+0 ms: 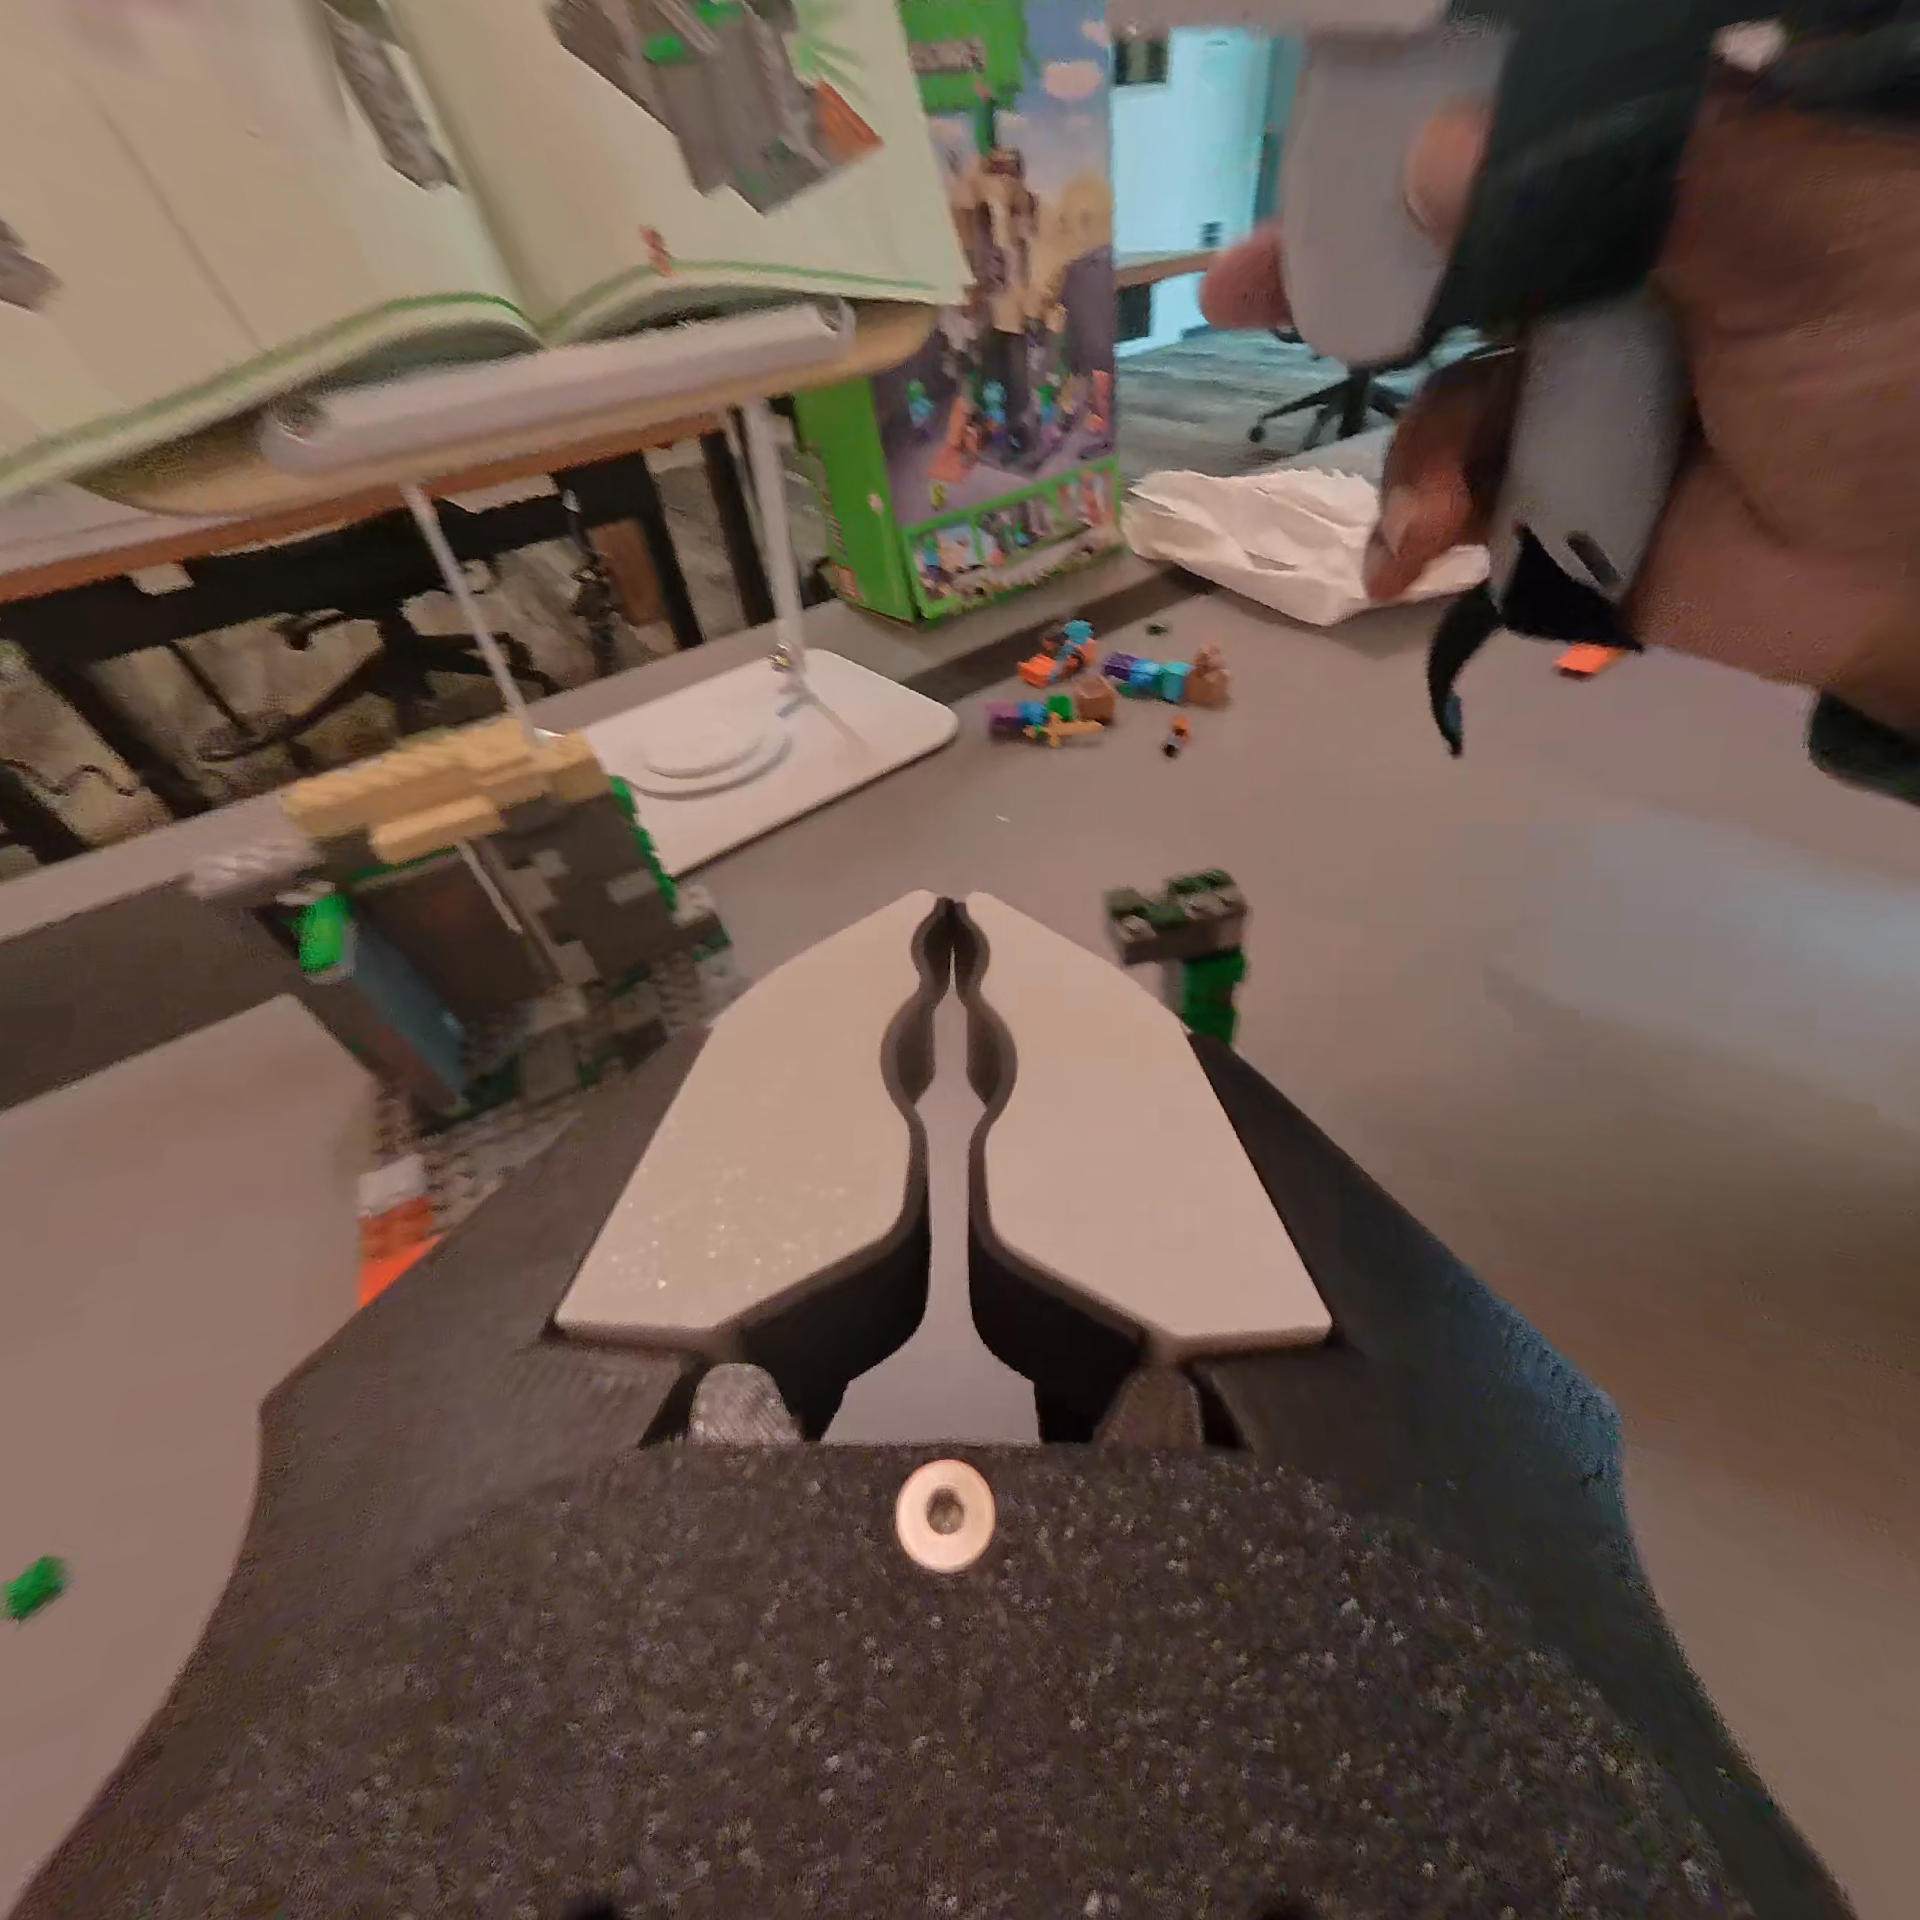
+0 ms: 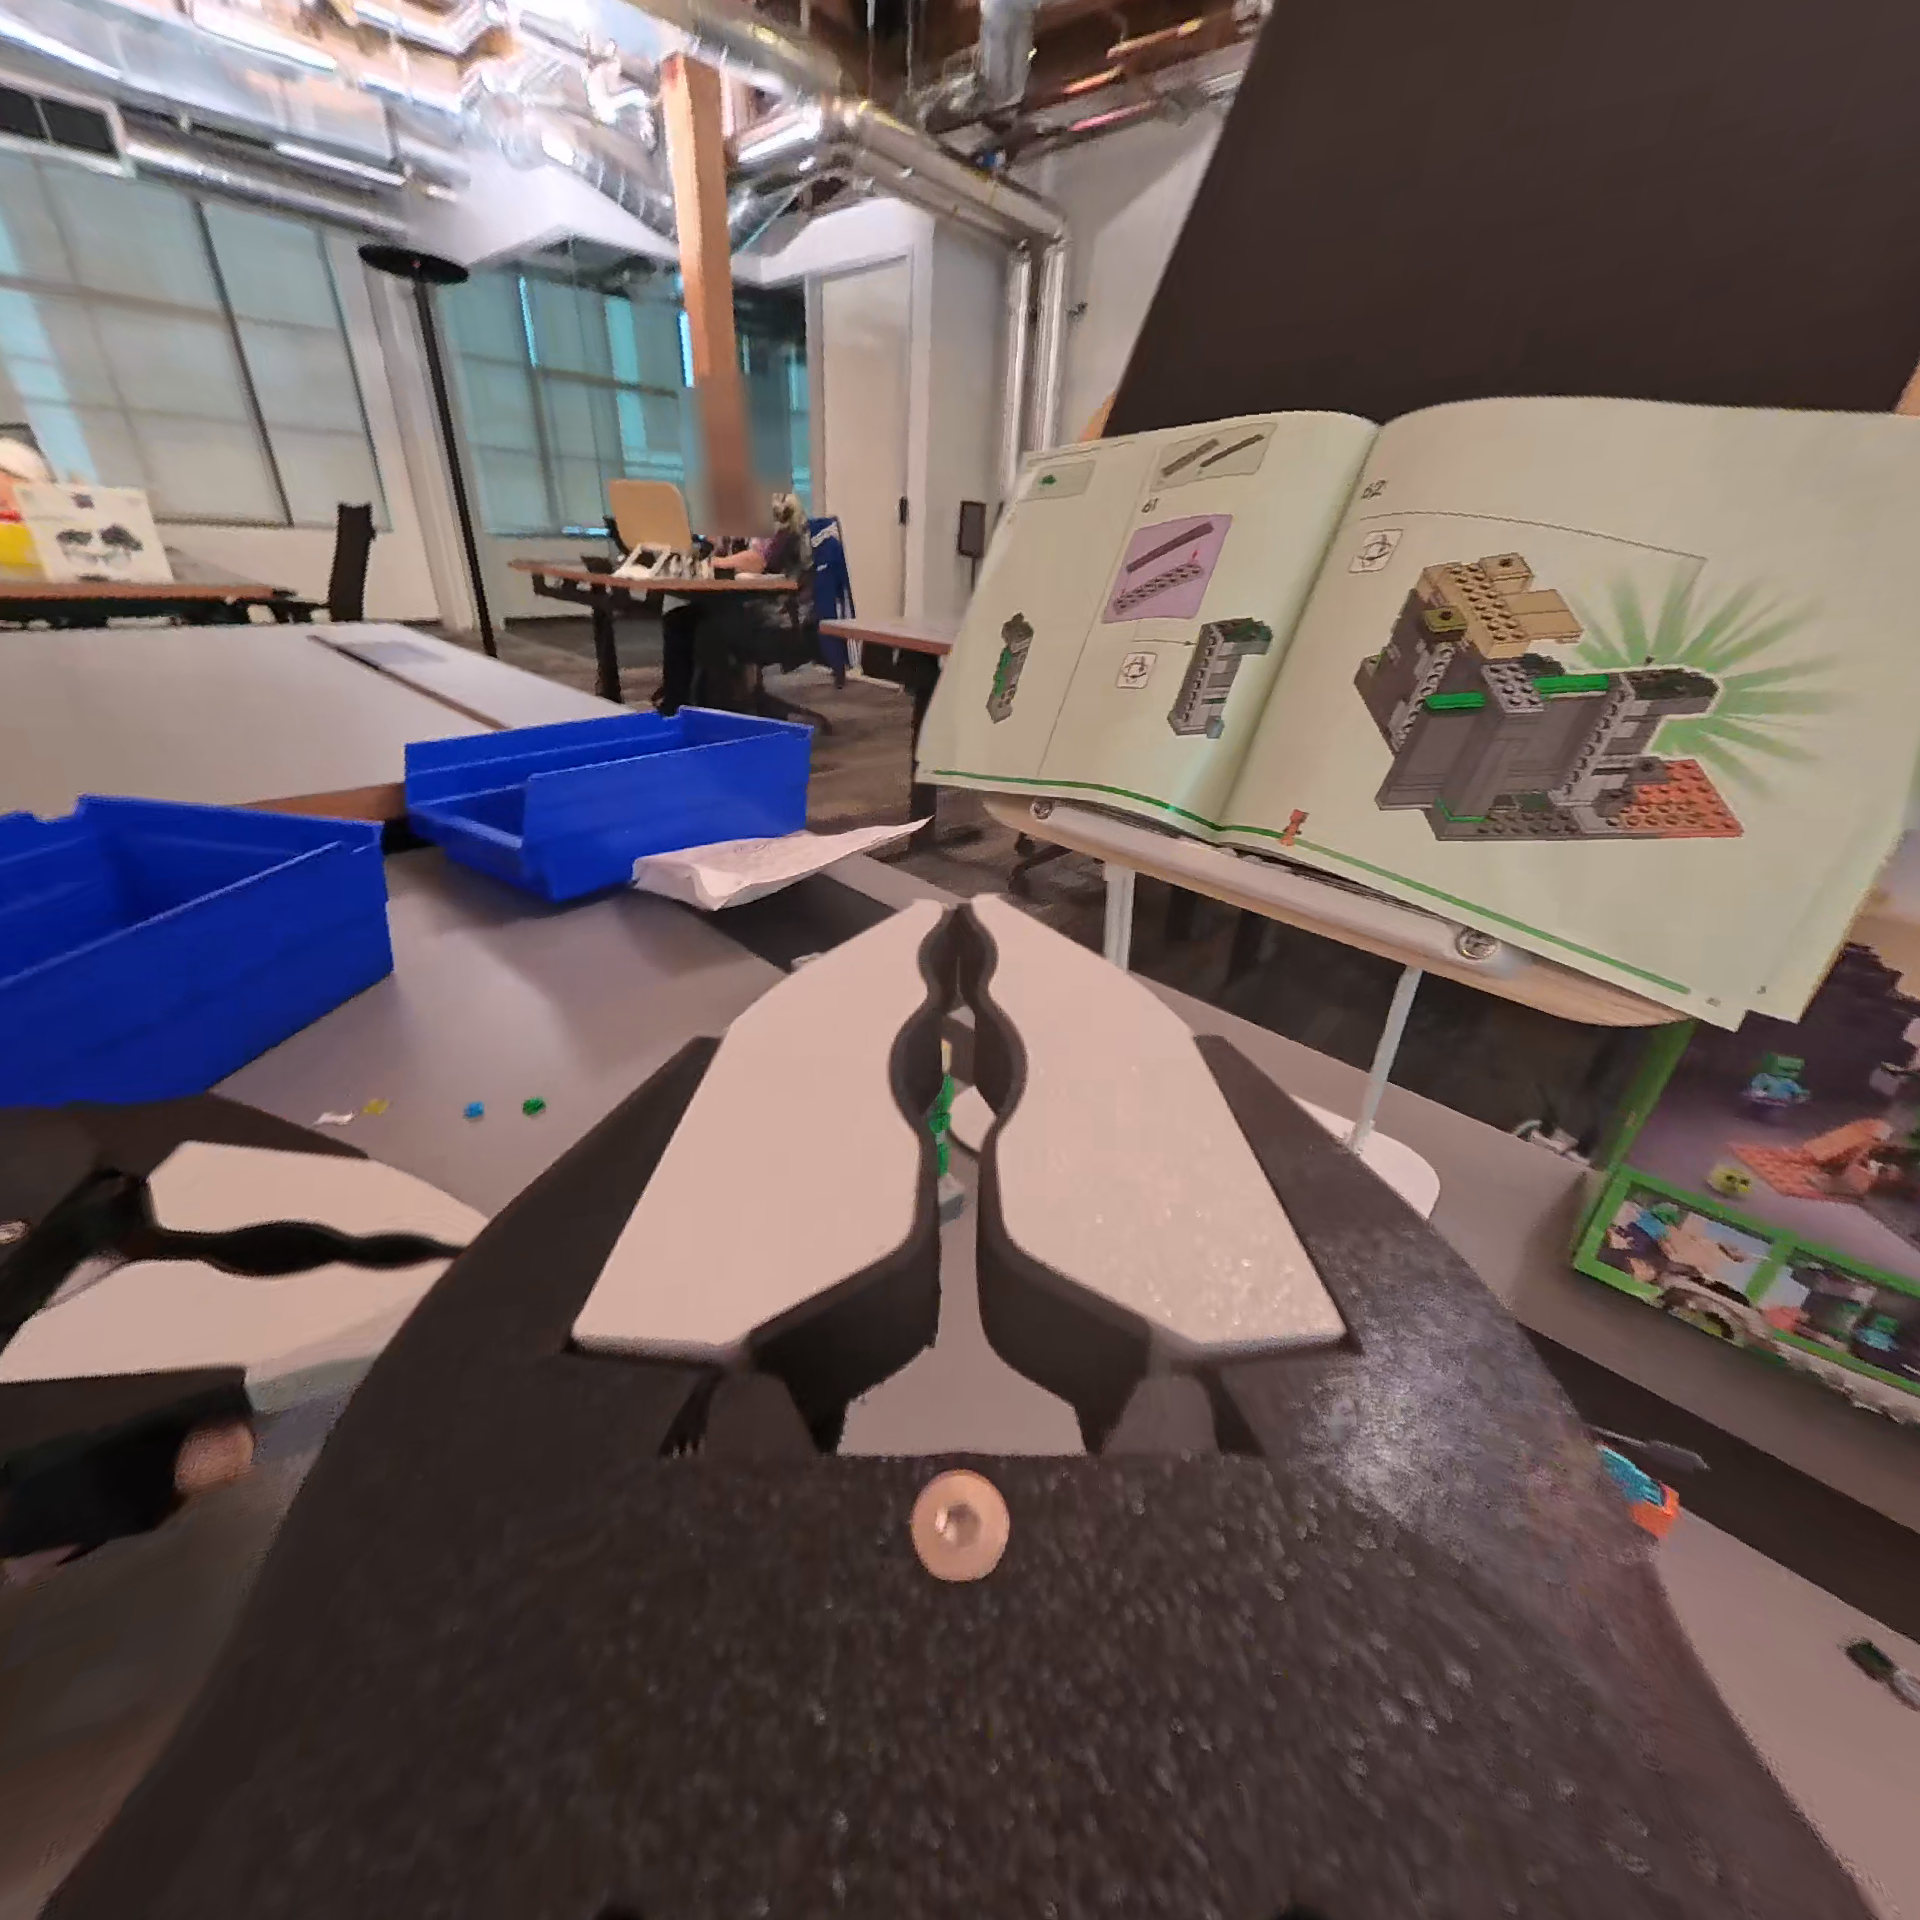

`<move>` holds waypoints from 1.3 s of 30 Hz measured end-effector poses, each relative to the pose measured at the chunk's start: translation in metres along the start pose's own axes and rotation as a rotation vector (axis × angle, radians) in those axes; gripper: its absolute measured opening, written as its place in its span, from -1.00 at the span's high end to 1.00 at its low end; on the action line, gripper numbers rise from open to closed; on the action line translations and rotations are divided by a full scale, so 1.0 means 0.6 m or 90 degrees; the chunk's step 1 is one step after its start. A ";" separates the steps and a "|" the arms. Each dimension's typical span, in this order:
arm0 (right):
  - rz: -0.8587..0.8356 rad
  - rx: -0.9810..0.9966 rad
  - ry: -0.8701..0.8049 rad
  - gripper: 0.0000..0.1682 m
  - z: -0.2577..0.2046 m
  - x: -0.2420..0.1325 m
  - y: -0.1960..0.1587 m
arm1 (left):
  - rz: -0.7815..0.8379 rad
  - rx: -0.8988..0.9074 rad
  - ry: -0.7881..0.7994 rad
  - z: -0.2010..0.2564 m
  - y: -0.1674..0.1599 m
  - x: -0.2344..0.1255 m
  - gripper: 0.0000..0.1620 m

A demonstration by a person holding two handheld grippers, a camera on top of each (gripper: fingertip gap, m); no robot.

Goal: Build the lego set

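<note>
Presently: my left claw (image 1: pixel 952 914) and right claw (image 2: pixel 958 914), both pressed together, empty. Part-built lego wall (image 1: pixel 488 925) on bench (image 1: pixel 1455 987), ahead-left of left claw; small green-grey subassembly (image 1: pixel 1184 951) just ahead-right. Risk: a blind swing topples either.

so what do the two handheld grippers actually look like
Both match: the left gripper and right gripper have pale grey flat fingers with wavy black inner edges, on a black speckled body with one silver screw. No cables or sleeves are visible.
</note>
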State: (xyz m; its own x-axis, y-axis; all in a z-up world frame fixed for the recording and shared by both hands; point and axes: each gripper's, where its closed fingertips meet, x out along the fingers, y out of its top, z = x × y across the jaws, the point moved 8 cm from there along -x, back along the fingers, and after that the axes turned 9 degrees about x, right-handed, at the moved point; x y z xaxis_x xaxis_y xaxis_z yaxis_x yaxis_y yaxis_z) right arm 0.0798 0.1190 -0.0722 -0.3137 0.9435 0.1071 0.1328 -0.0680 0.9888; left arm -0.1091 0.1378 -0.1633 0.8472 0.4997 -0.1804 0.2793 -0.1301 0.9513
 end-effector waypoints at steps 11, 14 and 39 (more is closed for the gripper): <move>-0.031 -0.027 0.033 1.00 0.021 0.002 -0.088 | 0.079 0.038 0.144 -0.107 0.079 0.104 1.00; -0.027 -0.010 0.025 1.00 0.027 0.003 -0.094 | 0.080 0.002 0.183 -0.127 0.082 0.135 1.00; -0.127 0.059 -0.171 1.00 0.119 -0.002 -0.160 | -0.013 -0.071 0.168 -0.142 -0.008 0.163 1.00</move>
State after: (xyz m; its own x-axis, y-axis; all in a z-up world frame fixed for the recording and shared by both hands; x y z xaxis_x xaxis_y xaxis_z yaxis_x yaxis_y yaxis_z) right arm 0.1344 0.1475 -0.1748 -0.0849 0.9878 -0.1304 0.1822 0.1440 0.9727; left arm -0.0662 0.2602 -0.1641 0.6905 0.7092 -0.1422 0.2308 -0.0297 0.9725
